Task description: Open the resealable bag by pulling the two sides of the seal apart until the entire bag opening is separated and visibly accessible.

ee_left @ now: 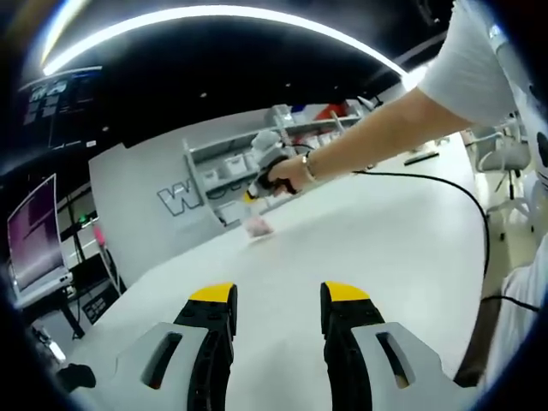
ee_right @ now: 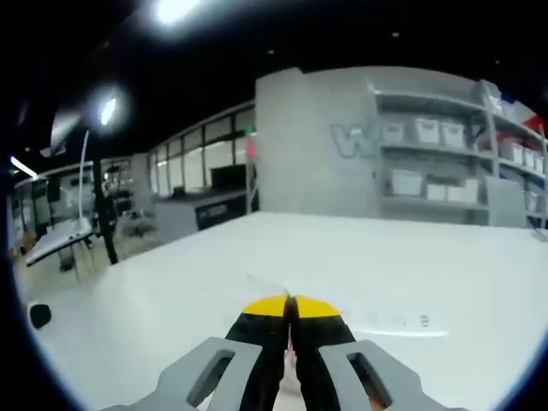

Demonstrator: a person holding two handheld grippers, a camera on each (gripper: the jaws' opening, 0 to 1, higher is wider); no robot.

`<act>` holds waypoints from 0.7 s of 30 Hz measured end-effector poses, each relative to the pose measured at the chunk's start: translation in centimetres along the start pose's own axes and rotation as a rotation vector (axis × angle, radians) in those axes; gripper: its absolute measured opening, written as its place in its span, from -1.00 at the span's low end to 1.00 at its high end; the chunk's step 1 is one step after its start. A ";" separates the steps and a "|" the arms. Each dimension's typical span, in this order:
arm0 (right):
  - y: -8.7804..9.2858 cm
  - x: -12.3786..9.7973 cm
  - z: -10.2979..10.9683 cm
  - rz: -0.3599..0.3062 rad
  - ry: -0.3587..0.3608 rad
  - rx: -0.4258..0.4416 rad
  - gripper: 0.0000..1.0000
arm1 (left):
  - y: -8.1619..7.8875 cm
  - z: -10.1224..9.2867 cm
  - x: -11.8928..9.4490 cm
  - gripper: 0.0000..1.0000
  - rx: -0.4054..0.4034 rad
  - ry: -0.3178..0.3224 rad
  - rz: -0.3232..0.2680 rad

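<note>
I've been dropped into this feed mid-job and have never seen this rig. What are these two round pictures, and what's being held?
There is no robot here: a person holds a two-jaw claw in each hand, and each claw carries a fisheye camera looking along its jaws. In the left gripper view, the left claw is open and empty above the white table. Further off, the person's arm reaches to a small pinkish bag on the table. In the right gripper view, the right claw is closed, with a thin pinkish sliver between its jaws, most likely that bag's edge. Storage shelves stand behind.
</note>
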State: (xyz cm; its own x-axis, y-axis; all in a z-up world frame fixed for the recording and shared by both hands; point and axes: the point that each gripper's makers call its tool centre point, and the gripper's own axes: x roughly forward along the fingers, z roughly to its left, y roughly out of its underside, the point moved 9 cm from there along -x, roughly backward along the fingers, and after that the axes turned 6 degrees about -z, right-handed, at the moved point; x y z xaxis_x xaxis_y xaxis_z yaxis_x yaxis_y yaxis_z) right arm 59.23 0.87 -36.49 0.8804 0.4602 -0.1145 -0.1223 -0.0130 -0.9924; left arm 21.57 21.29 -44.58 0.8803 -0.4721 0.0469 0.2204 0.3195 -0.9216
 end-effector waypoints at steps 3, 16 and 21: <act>-0.1 0.5 0.1 -0.002 0.007 -0.005 -1.00 | 0.1 0.1 0.0 -0.23 -0.005 -0.002 0.000; -0.3 2.4 -0.4 -0.002 0.052 -0.078 -1.00 | 0.7 0.5 0.0 -0.09 -0.022 -0.016 0.021; 0.0 2.7 -0.2 0.000 0.057 -0.101 -1.00 | 0.8 0.8 0.0 0.14 -0.045 -0.031 0.025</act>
State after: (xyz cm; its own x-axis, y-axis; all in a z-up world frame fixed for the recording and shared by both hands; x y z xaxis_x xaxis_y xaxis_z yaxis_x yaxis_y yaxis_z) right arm 61.72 1.92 -36.84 0.9054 0.4090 -0.1142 -0.0784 -0.1034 -0.9915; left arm 22.10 22.13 -45.00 0.8981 -0.4383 0.0353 0.1800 0.2931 -0.9390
